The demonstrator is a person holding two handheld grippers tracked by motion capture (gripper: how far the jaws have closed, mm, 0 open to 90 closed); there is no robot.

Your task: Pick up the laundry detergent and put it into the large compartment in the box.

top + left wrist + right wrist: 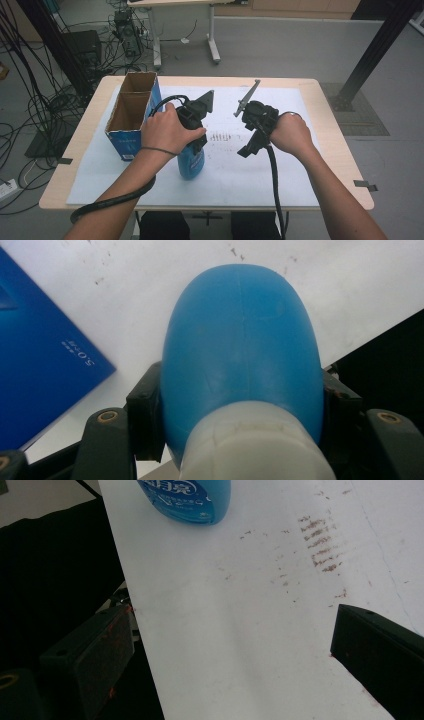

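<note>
High view is showing the blue bottle (pixel 190 164) standing upright near the table's front edge on the white sheet (pixel 280 165), with the left gripper (pixel 196 134) clamping down over its top; in the left gripper view the jaws are pressing both sides of the bottle (pixel 240 355) just above its white cap (pixel 255 445). The right gripper (pixel 252 145) is hovering over the sheet, well apart from the bottle, its jaws standing wide with nothing between them. Farther back at the left, the blue cardboard box (pixel 131 117) is sitting open-topped, two compartments, both showing bare cardboard inside.
</note>
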